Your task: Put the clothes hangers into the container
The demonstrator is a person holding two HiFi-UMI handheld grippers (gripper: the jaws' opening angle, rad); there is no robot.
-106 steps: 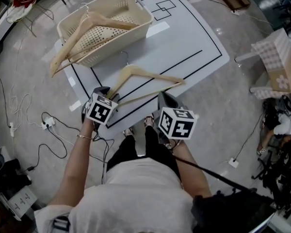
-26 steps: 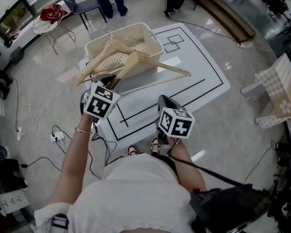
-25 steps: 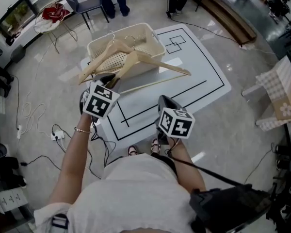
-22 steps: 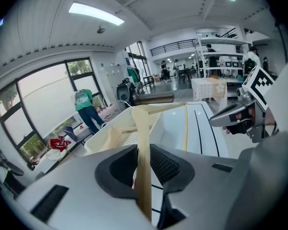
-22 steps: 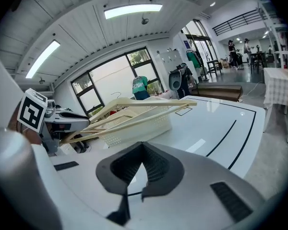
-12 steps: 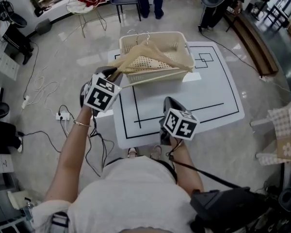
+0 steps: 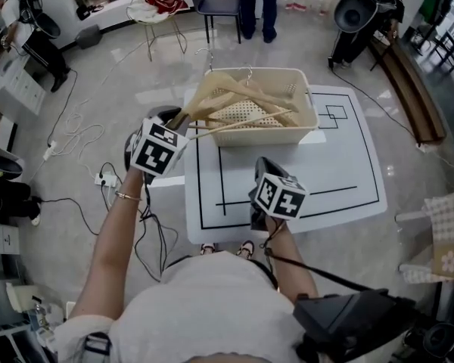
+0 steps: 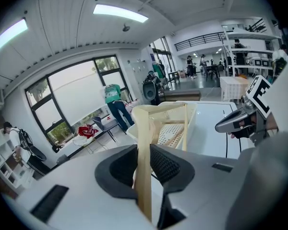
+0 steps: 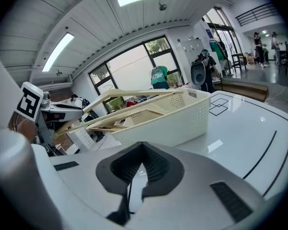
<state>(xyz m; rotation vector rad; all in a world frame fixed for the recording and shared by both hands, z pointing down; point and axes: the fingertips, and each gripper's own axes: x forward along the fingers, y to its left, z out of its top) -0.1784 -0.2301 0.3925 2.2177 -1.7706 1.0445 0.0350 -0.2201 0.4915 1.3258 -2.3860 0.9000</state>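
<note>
Off worktop (image 7: 348,172), over container (image 7: 266,136) now: hanger (image 8: 142,143) pinched in left hand-held gripper (image 7: 173,119), right hand-held gripper (image 9: 140,163) shut, drop next.

A power strip (image 7: 104,178) lies left of the white table (image 7: 340,165).

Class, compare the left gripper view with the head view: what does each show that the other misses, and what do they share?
Only the left gripper view: the left gripper from inside, its pads pressing on a wooden hanger, and the ceiling lights. Only the head view: the floor cables and the person's feet. Both: that hanger, the basket and the right gripper.
</note>
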